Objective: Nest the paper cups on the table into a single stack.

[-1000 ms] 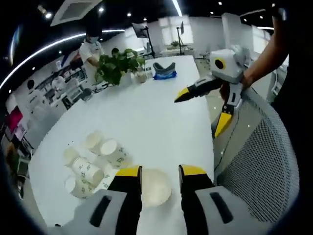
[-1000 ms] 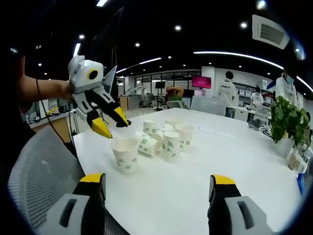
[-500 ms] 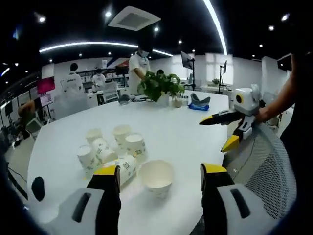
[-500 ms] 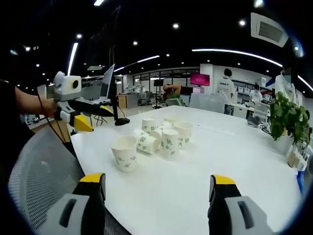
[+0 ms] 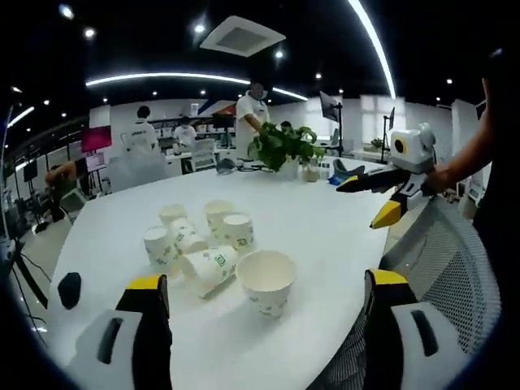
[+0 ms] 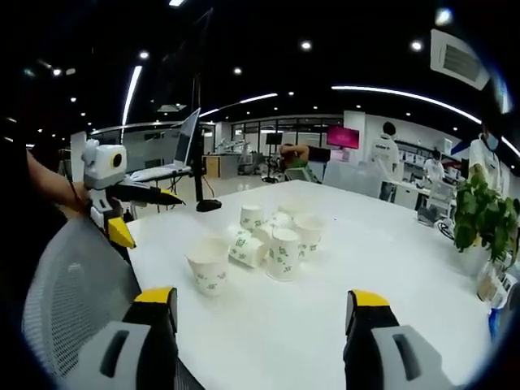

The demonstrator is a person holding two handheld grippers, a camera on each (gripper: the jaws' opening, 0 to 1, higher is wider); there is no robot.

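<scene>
On the white bench [image 5: 309, 236], a cluster of paper cups [image 5: 199, 240] sits loose, one upright cup [image 5: 266, 281] nearest. Left gripper [image 5: 264, 305] and right gripper [image 6: 258, 313] hover with jaws spread, empty. Cups look light and crushable; grip gently at the rim.

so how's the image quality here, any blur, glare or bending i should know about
Left gripper view: fisheye bends the white table edge and ceiling light strips into arcs; the paper cups look fairly sharp. Right gripper view: same curving, the nearest cup slightly soft, ceiling lights bright against a dark ceiling, table evenly lit without harsh glare.
</scene>
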